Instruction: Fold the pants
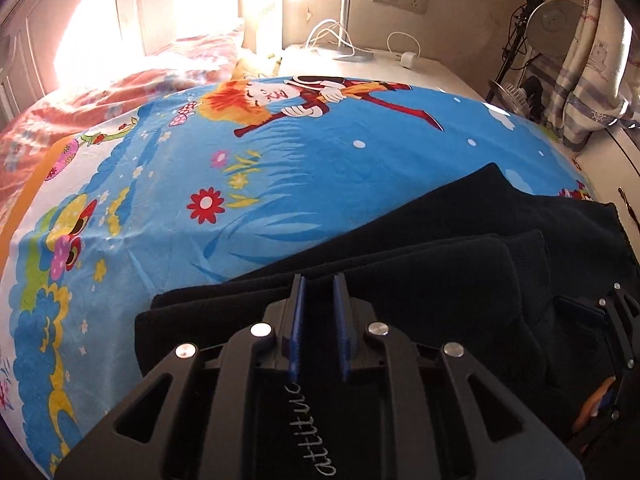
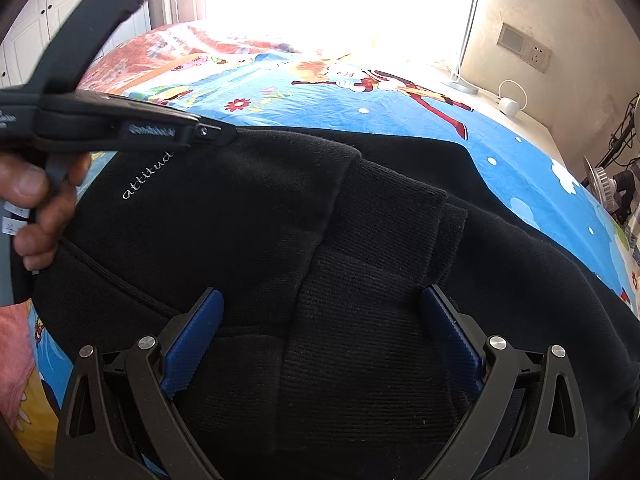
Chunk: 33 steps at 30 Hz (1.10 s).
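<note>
The black pants (image 1: 440, 248) lie folded in layers on the bed, with white "attitude" stitching (image 2: 148, 176) on the top layer. My left gripper (image 1: 319, 304) hovers low over their left part, its blue pads a narrow gap apart with only flat fabric showing between them. In the right wrist view the left gripper (image 2: 216, 132) reaches in from the left, held by a hand (image 2: 36, 200), its tip at the pants' far edge. My right gripper (image 2: 324, 320) stands wide open over the ribbed middle of the pants (image 2: 280, 200), holding nothing.
A blue cartoon bedsheet (image 1: 240, 160) covers the bed, and a red patterned quilt (image 1: 60, 120) is bunched at the far left. Beyond the bed stands a bedside table (image 1: 420, 68) with a lamp base, cables and a charger. A fan (image 1: 516, 92) and hanging cloth are at the right.
</note>
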Each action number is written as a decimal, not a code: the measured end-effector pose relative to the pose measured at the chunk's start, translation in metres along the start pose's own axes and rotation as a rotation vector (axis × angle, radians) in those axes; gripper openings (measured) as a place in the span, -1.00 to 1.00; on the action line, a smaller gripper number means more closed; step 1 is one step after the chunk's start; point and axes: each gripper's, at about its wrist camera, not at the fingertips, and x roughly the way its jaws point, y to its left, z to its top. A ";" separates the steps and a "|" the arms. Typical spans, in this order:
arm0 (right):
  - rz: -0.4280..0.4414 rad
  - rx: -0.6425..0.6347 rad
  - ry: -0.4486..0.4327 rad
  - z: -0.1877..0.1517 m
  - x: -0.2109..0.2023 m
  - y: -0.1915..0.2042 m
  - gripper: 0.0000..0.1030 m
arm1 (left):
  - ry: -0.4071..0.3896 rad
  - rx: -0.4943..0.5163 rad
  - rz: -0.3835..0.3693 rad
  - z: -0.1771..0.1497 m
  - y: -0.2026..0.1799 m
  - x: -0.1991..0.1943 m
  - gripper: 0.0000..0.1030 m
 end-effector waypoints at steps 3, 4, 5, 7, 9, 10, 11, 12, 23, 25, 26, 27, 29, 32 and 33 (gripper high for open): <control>0.004 0.000 0.000 0.000 0.000 -0.001 0.87 | -0.071 -0.060 0.058 0.004 0.001 -0.032 -0.41; 0.003 0.001 0.000 0.000 0.000 -0.001 0.87 | -0.113 -0.080 0.037 0.001 0.002 -0.048 -0.31; 0.002 0.001 -0.001 0.000 0.000 0.000 0.87 | -0.145 -0.115 0.025 -0.005 0.004 -0.063 -0.30; 0.002 0.001 -0.004 0.000 0.000 0.000 0.87 | -0.194 -0.180 0.010 -0.026 0.009 -0.088 -0.30; 0.001 0.002 -0.006 -0.001 -0.001 0.000 0.86 | -0.221 -0.232 0.057 -0.055 0.012 -0.105 -0.30; 0.000 0.002 -0.007 -0.001 -0.001 0.000 0.86 | -0.221 -0.260 0.089 -0.071 0.014 -0.109 -0.30; 0.000 0.002 -0.007 -0.001 -0.001 0.000 0.86 | -0.213 -0.289 0.127 -0.088 0.017 -0.110 -0.30; 0.000 0.002 -0.007 -0.001 0.000 0.000 0.86 | -0.191 -0.314 0.150 -0.104 0.021 -0.107 -0.30; 0.212 0.291 -0.027 0.042 -0.031 -0.107 0.81 | -0.220 -0.419 0.061 -0.164 0.053 -0.118 0.13; 0.296 0.366 0.032 0.047 -0.020 -0.136 0.77 | -0.252 -0.376 0.028 -0.170 0.046 -0.129 0.13; 0.315 0.380 0.046 0.049 -0.015 -0.145 0.72 | -0.265 -0.340 0.027 -0.174 0.041 -0.135 0.13; 0.310 0.371 0.056 0.051 -0.012 -0.147 0.72 | -0.277 -0.296 0.042 -0.180 0.035 -0.141 0.13; 0.319 0.314 0.084 0.056 -0.004 -0.137 0.72 | -0.299 -0.186 0.133 -0.189 0.019 -0.153 0.13; 0.340 0.259 0.135 0.057 0.015 -0.115 0.72 | -0.289 0.096 0.347 -0.209 -0.023 -0.157 0.12; 0.339 0.256 0.145 0.057 0.021 -0.109 0.72 | -0.275 0.176 0.393 -0.216 -0.035 -0.155 0.01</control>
